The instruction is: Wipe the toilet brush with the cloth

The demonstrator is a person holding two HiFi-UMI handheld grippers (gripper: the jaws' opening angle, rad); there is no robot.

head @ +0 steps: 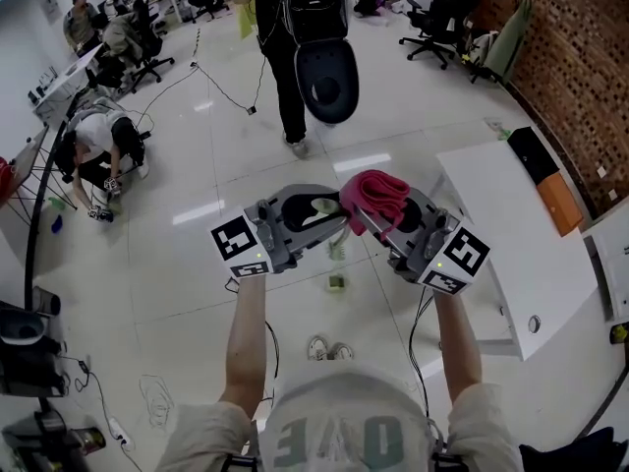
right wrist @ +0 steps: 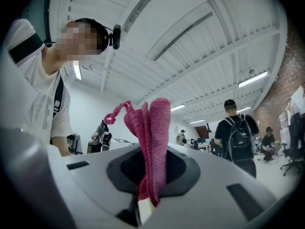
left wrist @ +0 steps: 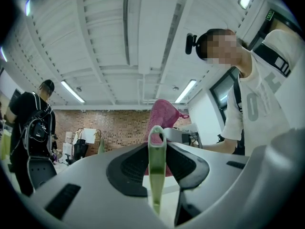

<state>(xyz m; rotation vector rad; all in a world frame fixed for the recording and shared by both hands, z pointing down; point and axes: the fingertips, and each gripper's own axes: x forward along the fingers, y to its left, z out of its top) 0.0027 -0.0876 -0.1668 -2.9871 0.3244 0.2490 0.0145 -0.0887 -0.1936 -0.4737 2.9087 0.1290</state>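
In the head view both grippers are held up side by side over the floor, their jaws turned toward each other. My left gripper [head: 329,211] is shut on the pale green toilet brush handle [head: 325,206], and a green part of the brush hangs below it [head: 337,248]. In the left gripper view the handle [left wrist: 156,163] stands upright between the jaws of the left gripper [left wrist: 156,168], its looped end on top. My right gripper [head: 370,216] is shut on a folded pink cloth [head: 374,193]. In the right gripper view the cloth [right wrist: 153,142] sticks up out of the right gripper [right wrist: 147,178]. The cloth [left wrist: 164,117] shows just behind the handle.
A white table [head: 521,254] stands at the right, with a brick wall beyond it. A person with a backpack [head: 305,37] walks ahead. Another person [head: 98,146] crouches at the left near cables. A small green object [head: 336,283] sits on the floor below the grippers. Dark equipment [head: 29,352] stands at the lower left.
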